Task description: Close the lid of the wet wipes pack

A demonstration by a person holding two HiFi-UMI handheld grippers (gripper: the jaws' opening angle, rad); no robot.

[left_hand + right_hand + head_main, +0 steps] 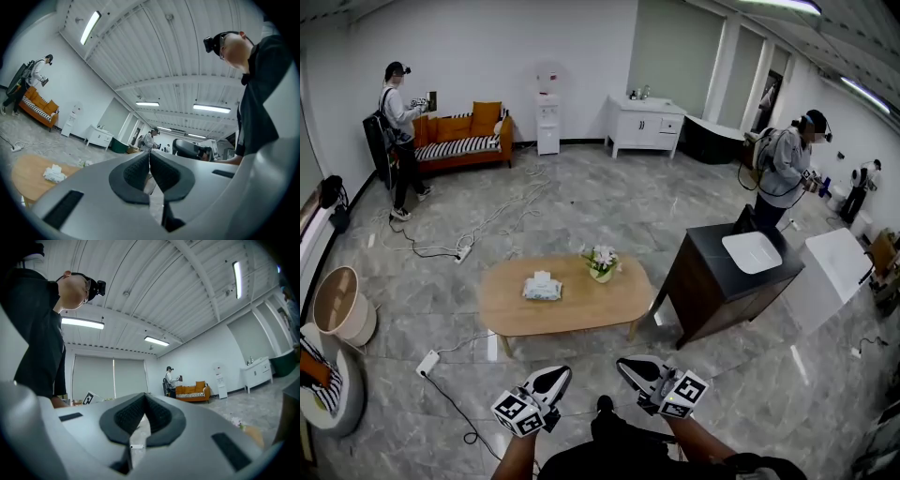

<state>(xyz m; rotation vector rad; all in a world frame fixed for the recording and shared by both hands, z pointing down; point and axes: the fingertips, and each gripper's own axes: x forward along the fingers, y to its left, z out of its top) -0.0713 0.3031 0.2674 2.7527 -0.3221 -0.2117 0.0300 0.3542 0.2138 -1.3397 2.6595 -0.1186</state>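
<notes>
Head view puts the wet wipes pack (543, 287) mid wooden surface (581, 314), well ahead of left gripper (555, 377) and right gripper (628, 367), both held low by the body, fingers (136, 171) pressed together on nothing, so I'd guess the approach is not yet begun

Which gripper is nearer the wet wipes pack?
Left. The left gripper is held back from the table, in line with the wet wipes pack; the right gripper is farther rightward.

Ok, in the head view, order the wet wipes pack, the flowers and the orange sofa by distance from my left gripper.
From the left gripper:
1. wet wipes pack, middle of the table, straight ahead.
2. flowers, at the table's far edge, to the right.
3. orange sofa, far back, left.
</notes>
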